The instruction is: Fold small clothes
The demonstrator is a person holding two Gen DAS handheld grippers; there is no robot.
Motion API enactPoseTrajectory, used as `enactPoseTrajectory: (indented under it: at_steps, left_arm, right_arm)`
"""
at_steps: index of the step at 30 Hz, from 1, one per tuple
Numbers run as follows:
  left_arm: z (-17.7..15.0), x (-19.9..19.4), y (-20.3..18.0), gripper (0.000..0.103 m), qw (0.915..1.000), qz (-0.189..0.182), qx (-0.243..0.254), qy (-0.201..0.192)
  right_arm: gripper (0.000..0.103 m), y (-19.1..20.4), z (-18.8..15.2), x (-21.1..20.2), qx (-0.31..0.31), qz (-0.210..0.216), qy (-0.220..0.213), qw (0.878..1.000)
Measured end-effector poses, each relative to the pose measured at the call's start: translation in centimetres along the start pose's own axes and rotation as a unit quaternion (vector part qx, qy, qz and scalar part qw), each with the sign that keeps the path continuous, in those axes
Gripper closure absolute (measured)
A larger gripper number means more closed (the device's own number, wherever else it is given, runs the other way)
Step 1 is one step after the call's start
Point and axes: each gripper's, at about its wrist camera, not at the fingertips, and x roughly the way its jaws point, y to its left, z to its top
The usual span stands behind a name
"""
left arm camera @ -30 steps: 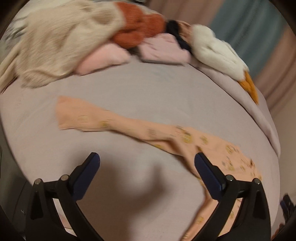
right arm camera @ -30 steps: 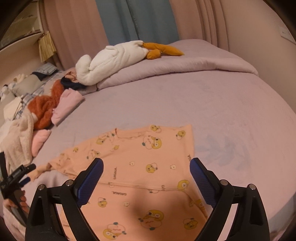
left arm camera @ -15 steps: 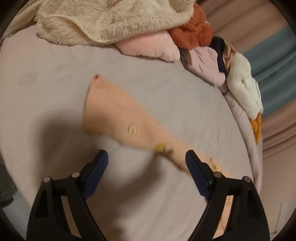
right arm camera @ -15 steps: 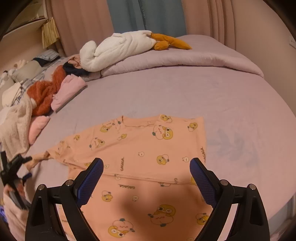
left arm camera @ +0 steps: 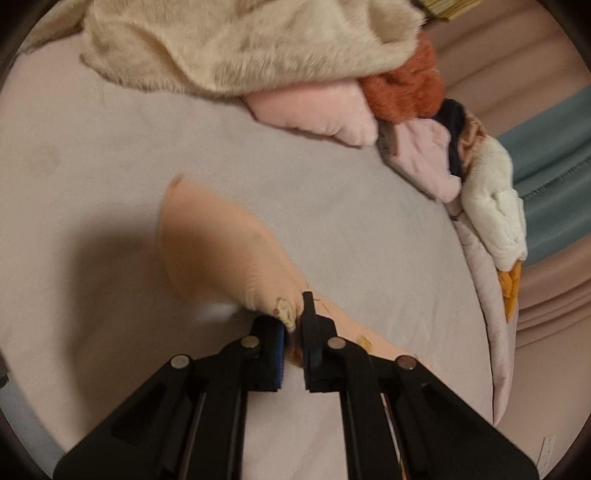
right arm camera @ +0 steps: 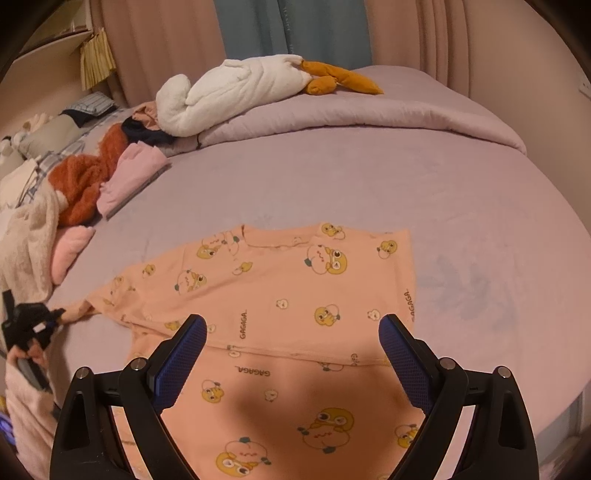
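A small peach garment printed with yellow cartoon ducks lies spread on the mauve bed sheet. Its long sleeve stretches out to the left. My left gripper is shut on that sleeve, with the cloth pinched between the pads and the cuff end lying loose on the sheet beyond. In the right wrist view the left gripper shows at the far left, clamped on the sleeve's end. My right gripper hovers open over the garment's lower body, nothing between its fingers.
A pile of clothes runs along the bed's far side: a cream fleece, a rust fuzzy piece, pink items. A white plush goose lies on the folded duvet. Curtains hang behind.
My left gripper moved in over the sleeve and rolled, then closed from wide open onto the cloth. The right gripper stayed open and drifted slightly closer to the garment.
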Motion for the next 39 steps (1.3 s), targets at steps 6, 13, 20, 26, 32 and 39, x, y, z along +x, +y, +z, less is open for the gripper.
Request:
enactPoseTrajectory:
  at_steps: [6, 13, 20, 26, 32, 39]
  left_arm:
    - [-2.1, -3.1, 1.6, 0.096, 0.9997, 0.008, 0.021, -0.005]
    - [-3.8, -2.3, 3.7, 0.091, 0.9990, 0.029, 0.031, 0.015]
    - [-2.4, -3.0, 4.8, 0.068, 0.9992, 0.040, 0.001, -0.007]
    - [-0.8, -2.9, 5.9, 0.070, 0.9986, 0.032, -0.035, -0.021]
    - [0.9, -3.8, 2.0, 0.093, 0.9986, 0.008, 0.000, -0.052]
    - [1.9, -5.3, -4.7, 0.094, 0.9948, -0.055, 0.052, -0.069]
  right_arm:
    - [0.009, 0.0, -0.1, 0.3, 0.004, 0.007, 0.002, 1.000]
    - [0.009, 0.5, -0.3, 1.1, -0.003, 0.015, 0.015, 1.000]
    - [0.009, 0.4, -0.3, 1.2, -0.008, 0.015, 0.018, 1.000]
    - [0.009, 0.2, -0.5, 1.3, -0.004, 0.012, 0.021, 1.000]
    - [0.009, -0.1, -0.4, 1.3, -0.001, 0.008, 0.017, 1.000]
    - [0.009, -0.9, -0.4, 0.9, 0.013, 0.006, 0.010, 1.000]
